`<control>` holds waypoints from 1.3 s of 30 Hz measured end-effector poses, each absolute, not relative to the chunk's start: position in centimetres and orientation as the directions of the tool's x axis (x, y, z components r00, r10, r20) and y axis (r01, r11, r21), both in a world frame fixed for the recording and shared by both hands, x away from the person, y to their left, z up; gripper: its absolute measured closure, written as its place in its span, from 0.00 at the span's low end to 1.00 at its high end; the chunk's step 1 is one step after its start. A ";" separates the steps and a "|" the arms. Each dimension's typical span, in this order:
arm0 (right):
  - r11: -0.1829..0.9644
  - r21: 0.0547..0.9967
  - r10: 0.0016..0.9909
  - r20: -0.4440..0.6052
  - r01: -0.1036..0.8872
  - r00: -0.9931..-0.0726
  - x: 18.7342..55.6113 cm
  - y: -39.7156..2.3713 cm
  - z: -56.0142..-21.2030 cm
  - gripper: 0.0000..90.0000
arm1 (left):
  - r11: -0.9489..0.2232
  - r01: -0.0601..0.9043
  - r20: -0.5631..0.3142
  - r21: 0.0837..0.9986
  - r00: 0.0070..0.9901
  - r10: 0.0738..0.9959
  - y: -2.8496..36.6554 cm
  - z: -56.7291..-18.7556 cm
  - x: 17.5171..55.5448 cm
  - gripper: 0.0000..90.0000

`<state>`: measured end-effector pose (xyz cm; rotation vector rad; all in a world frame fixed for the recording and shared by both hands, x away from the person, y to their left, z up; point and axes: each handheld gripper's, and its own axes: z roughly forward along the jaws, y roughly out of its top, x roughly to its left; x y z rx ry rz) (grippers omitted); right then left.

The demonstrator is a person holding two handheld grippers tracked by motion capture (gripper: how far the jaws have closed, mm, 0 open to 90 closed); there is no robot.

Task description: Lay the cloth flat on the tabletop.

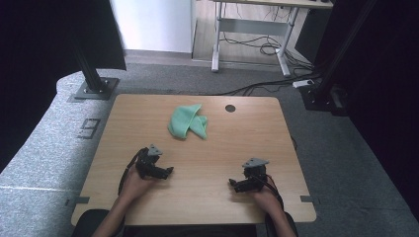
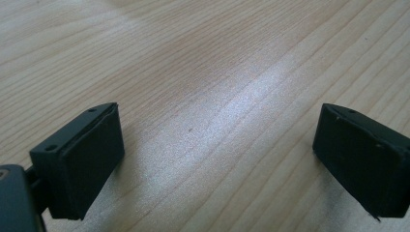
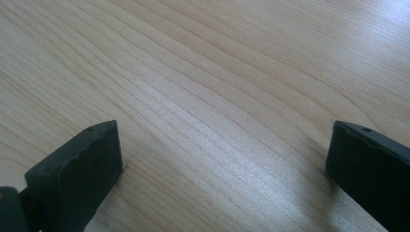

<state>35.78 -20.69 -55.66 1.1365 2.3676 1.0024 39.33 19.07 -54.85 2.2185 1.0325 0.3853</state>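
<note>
You had both the left gripper [image 1: 169, 170] and right gripper [image 1: 231, 183] spread wide with nothing between the jaws, low over the table [image 1: 148, 106]. The crumpled green cloth [image 1: 188, 121] lay well apart from both, toward the far edge. To do this well, you needed to reach forward and take it by separate edges, not the bunched middle.

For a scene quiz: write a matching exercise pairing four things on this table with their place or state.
Column one:
1. green cloth
2. left hand-held gripper
3. right hand-held gripper
4. dark round hole

Column two:
A. near right of the table, jaws open
B. crumpled, far middle
C. near left, jaws open
D. right of the cloth, near the far edge

Pairs: 1-B, 2-C, 3-A, 4-D
</note>
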 end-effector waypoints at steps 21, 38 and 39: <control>0.446 0.715 0.766 0.006 0.538 -0.643 35.7 -20.8 -55.7 0.00 | -0.478 0.573 -0.008 0.666 0.646 0.763 19.0 -54.9 39.4 0.03; 0.442 0.725 0.759 0.011 0.528 -0.650 36.8 -20.2 -54.9 0.00 | -0.478 0.574 -0.010 0.665 0.646 0.763 19.0 -54.9 39.5 0.03; 0.442 0.724 0.759 0.013 0.530 -0.651 36.9 -20.2 -54.8 0.00 | -0.478 0.574 -0.010 0.664 0.646 0.763 19.0 -54.9 39.5 0.03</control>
